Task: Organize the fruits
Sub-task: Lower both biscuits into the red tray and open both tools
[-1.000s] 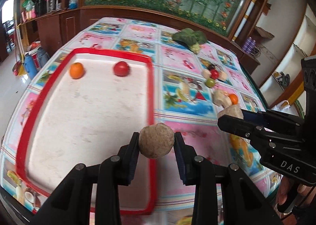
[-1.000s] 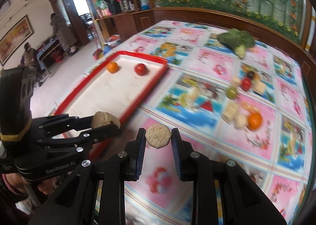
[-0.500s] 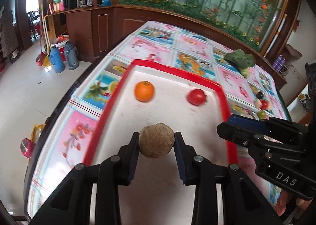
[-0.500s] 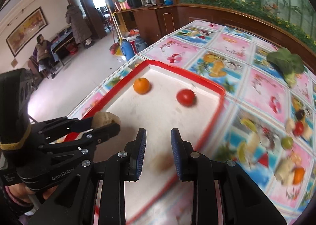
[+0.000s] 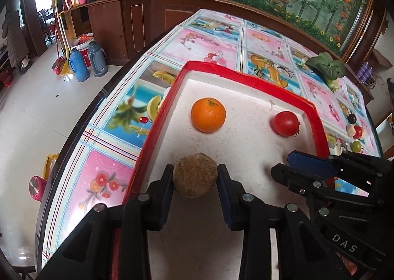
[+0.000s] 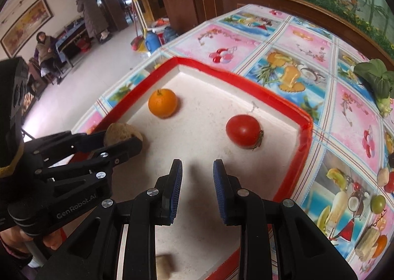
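My main worry is the brown round fruit (image 5: 195, 174) in my left claw (image 5: 195, 176): it hangs above the white floor of the red tray (image 5: 157, 130), close to the tray's left rim. If I release from here it could drop, roll on the smooth floor and knock the orange (image 5: 208, 114) just beyond it, or run on toward the tomato (image 5: 285, 123) at the far right. Letting go too far left could land it on the rim and tip it out onto the tabletop (image 5: 118, 117).

A second risk is the two claws fouling each other; they sit near one another over the tray's near half.

The left claw is clamped on the brown fruit, both pads pressing its sides. The right claw (image 6: 197, 181) is parted with nothing between its pads, hovering over the tray floor. A blurred tan piece (image 6: 163, 265) shows low in the right wrist view beneath that claw; I cannot tell whether it is lying still or what it is. More fruit (image 6: 376, 203) waits on the tabletop at the right.
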A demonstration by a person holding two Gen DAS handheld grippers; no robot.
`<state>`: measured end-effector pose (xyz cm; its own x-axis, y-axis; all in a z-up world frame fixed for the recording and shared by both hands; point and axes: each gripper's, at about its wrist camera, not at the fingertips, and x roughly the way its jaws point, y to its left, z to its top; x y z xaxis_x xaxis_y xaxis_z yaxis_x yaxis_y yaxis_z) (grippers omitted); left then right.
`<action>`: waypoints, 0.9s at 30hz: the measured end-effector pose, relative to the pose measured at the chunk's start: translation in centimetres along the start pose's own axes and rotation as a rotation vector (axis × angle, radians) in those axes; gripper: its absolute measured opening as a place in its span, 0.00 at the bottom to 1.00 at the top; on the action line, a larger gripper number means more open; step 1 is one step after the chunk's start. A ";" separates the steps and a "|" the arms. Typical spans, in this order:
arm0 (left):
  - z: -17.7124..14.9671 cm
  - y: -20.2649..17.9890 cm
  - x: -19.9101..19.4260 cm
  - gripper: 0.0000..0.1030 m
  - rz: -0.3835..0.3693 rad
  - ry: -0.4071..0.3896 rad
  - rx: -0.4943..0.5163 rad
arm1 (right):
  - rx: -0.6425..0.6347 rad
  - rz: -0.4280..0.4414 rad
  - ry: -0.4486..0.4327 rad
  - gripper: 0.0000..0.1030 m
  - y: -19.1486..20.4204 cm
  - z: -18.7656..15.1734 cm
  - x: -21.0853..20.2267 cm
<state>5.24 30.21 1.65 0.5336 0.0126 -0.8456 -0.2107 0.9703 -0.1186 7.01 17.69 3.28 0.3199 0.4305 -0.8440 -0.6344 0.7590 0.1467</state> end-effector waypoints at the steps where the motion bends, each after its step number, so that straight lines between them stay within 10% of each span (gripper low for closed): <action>1: 0.0 -0.1 0.0 0.36 0.009 0.002 0.007 | -0.004 -0.002 0.008 0.25 0.1 -0.1 0.1; 13: -1.5 -1.2 -2.0 0.66 0.093 -0.021 0.045 | 0.010 -0.020 0.039 0.30 -0.3 -1.9 -0.3; 27: -4.2 -3.2 -5.0 0.75 0.131 -0.048 0.043 | -0.022 -0.037 -0.012 0.35 0.5 -5.1 -5.1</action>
<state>-0.14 26.02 4.08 0.5428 0.1505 -0.8263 -0.2469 0.9689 0.0143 1.49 13.37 5.00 0.3520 0.4080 -0.8424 -0.6372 0.7637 0.1036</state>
